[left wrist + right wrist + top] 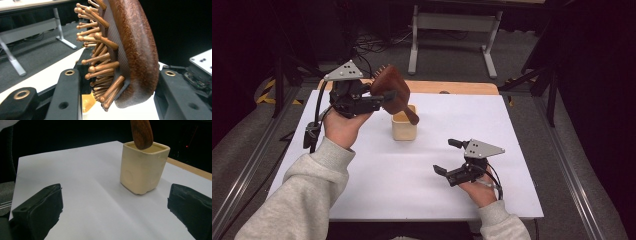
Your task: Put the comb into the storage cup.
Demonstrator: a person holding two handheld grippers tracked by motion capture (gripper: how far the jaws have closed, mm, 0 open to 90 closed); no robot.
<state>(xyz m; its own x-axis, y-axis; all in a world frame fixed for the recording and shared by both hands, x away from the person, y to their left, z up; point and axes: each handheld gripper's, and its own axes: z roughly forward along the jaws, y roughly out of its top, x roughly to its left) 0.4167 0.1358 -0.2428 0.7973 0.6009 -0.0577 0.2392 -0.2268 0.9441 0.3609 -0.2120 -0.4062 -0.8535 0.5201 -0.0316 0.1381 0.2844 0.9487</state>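
My left gripper (384, 96) is shut on the head of a brown wooden hairbrush (393, 90) and holds it in the air above a cream square cup (404, 124). The brush handle (411, 116) slants down over the cup's rim. In the left gripper view the brush head (135, 50) with its wooden pins (100, 58) sits between my two jaws. My right gripper (448, 156) rests open near the table's front right, with nothing between its jaws. In the right gripper view the cup (142, 167) stands ahead, with the handle tip (142, 132) hanging over its opening.
A white sheet (377, 170) covers the wooden table (462, 88). Beyond the far edge stands a grey metal frame (454, 30) on dark carpet, with cables on the floor. Metal rails run along both sides of the table.
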